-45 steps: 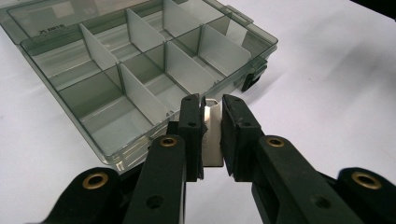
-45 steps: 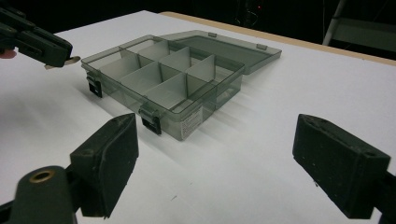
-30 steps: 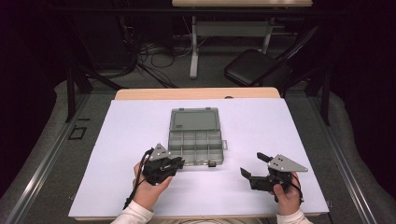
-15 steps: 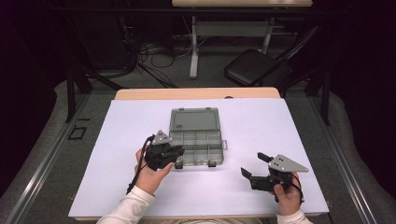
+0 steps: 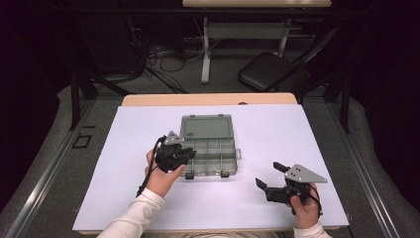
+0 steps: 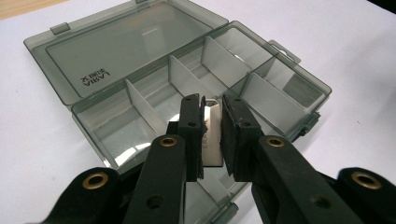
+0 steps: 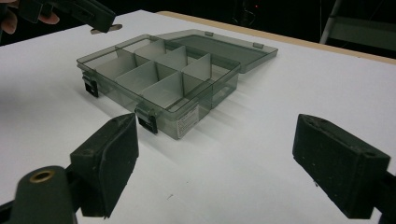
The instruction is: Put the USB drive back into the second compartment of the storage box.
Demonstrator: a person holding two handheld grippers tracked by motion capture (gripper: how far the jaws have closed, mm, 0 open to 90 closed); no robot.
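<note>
1. The task's thing is a small flat metal piece (image 6: pixel 211 135), pale and shiny, with rounded upper corners and faint lettering on its face. It stands upright, pinched at both flat sides by the jaws of the left gripper (image 6: pixel 211 133), and hangs over the near left part of the box (image 6: pixel 154 70).
2. Holding it on edge with its bottom free looks meant for lowering it straight down between the dividers.
3. The box is smoky clear plastic, its lid laid flat open behind it and its latches facing the person. Thin pale dividers cut it into compartments, and all that can be seen are empty.
4. In the high view the left gripper (image 5: pixel 174 154) sits at the left edge of the box (image 5: pixel 210 148), a sensible spot for dropping into a left compartment.
5. The right gripper (image 5: pixel 272 181), jaws spread wide and holding nothing, rests well apart on the white counter (image 5: pixel 307 134), probably kept clear of the left hand's work.
</note>
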